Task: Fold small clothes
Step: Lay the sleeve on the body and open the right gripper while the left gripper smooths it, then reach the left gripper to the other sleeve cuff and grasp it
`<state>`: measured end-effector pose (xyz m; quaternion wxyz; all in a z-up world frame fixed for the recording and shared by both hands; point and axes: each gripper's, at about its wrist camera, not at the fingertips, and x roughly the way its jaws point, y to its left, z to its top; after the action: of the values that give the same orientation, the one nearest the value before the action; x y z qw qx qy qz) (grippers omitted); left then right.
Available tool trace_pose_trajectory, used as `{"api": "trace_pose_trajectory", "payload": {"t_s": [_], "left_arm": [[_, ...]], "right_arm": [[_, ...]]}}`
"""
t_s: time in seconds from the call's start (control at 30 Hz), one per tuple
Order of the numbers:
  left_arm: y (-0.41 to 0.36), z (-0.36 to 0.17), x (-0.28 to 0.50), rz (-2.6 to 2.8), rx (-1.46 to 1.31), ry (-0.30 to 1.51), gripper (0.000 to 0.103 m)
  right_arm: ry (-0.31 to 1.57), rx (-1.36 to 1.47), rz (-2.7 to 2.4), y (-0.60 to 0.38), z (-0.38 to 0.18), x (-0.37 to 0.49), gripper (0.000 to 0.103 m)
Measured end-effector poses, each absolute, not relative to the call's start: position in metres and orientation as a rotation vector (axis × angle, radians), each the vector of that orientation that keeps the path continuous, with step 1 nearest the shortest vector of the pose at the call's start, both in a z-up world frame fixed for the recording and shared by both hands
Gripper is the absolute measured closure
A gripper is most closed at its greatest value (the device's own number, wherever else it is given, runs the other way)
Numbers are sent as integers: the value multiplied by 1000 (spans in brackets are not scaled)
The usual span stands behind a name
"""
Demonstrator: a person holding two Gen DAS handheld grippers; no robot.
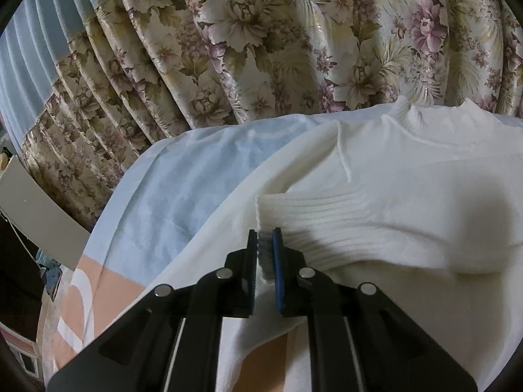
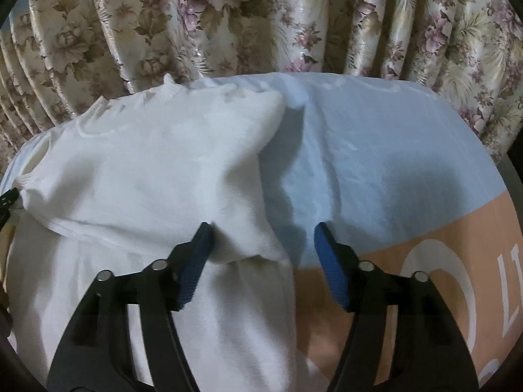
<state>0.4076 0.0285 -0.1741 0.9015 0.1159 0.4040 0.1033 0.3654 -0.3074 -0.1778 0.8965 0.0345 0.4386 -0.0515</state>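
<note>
Left wrist view. The left gripper sits at lower centre, jaws pinched nearly together on the ribbed cuff of the white sweater; a strip of knit shows between the pads. The sleeve lies folded across the sweater body, running toward the right edge of the frame. The ribbed collar sits at upper right, close to the far edge of the sheet. To the left of the sweater's diagonal edge the pale blue sheet lies bare up to the floral curtain.

Right wrist view. The right gripper at lower centre stands wide open, holding nothing. Its left pad touches or just overlaps the sweater's folded sleeve edge; its right pad hangs over bare sheet. The sweater fills the left half of the frame, its right edge running from upper centre down between the jaws. The right half is open sheet, blue above and peach print below. A corner of the left gripper shows at the far left edge.
</note>
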Motion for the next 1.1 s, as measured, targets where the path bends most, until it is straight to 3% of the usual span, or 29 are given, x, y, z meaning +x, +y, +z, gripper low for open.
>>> {"api": "trace_pose_trajectory", "payload": {"t_s": [0.03, 0.17, 0.23, 0.7, 0.9, 1.1], "left_arm": [[29, -173, 406, 210, 239, 832, 90], [29, -167, 391, 202, 252, 797, 63], [29, -164, 384, 188, 238, 802, 59], [46, -117, 301, 167, 136, 770, 55], [74, -108, 232, 194, 59, 771, 42], [120, -114, 167, 210, 24, 770, 41]], "right_arm": [[908, 69, -109, -307, -177, 366, 37], [865, 97, -81, -307, -163, 359, 35], [843, 104, -69, -306, -155, 355, 29], [765, 100, 12, -271, -102, 303, 24], [732, 84, 54, -241, -82, 247, 19], [716, 50, 124, -201, -76, 191, 18]]}}
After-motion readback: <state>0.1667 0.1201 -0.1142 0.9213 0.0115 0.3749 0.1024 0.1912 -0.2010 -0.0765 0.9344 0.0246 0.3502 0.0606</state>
